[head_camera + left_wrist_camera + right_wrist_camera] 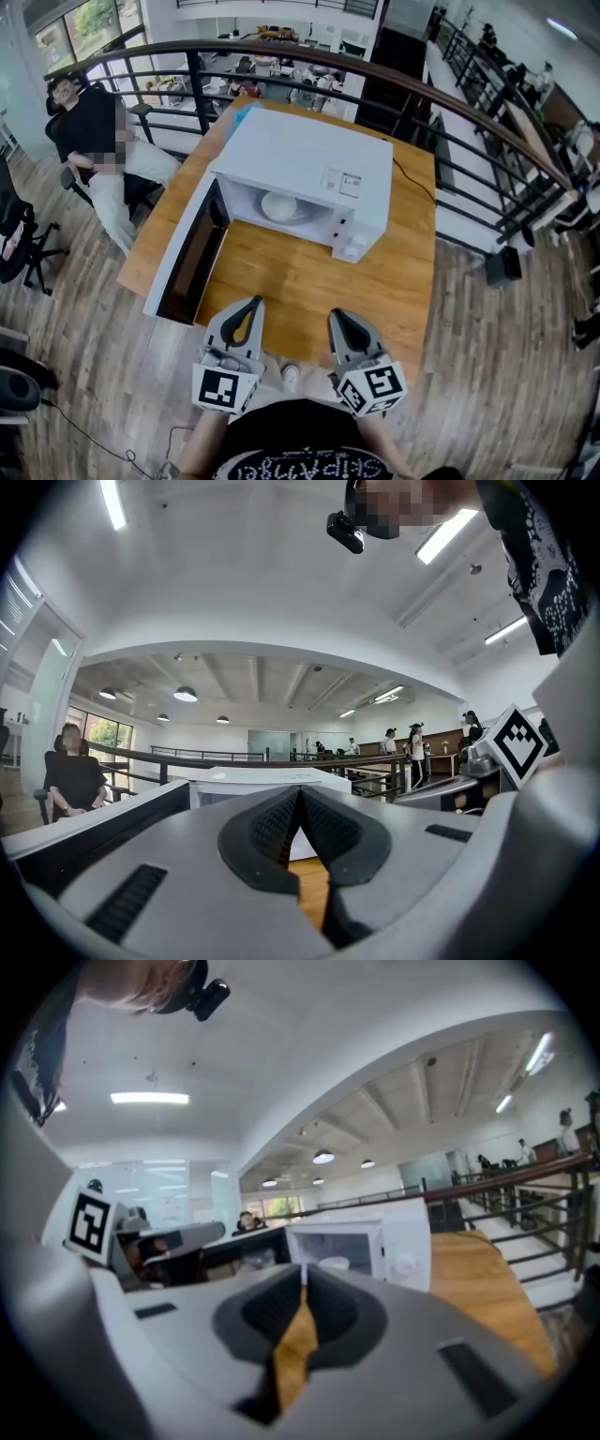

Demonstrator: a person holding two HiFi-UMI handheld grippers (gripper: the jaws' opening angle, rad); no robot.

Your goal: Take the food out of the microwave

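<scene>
A white microwave stands on the wooden table, its door swung wide open to the left. Inside sits a white bowl-shaped food item, also seen as a small white food item in the right gripper view. My left gripper and right gripper hover side by side over the table's near edge, well short of the microwave. Both are shut with nothing between the fingertips. In the left gripper view the microwave shows beyond the jaws.
A dark curved railing runs behind the table. A seated person is at the far left on an office chair, and another black chair stands at the left edge. A power cable runs off the table's right side.
</scene>
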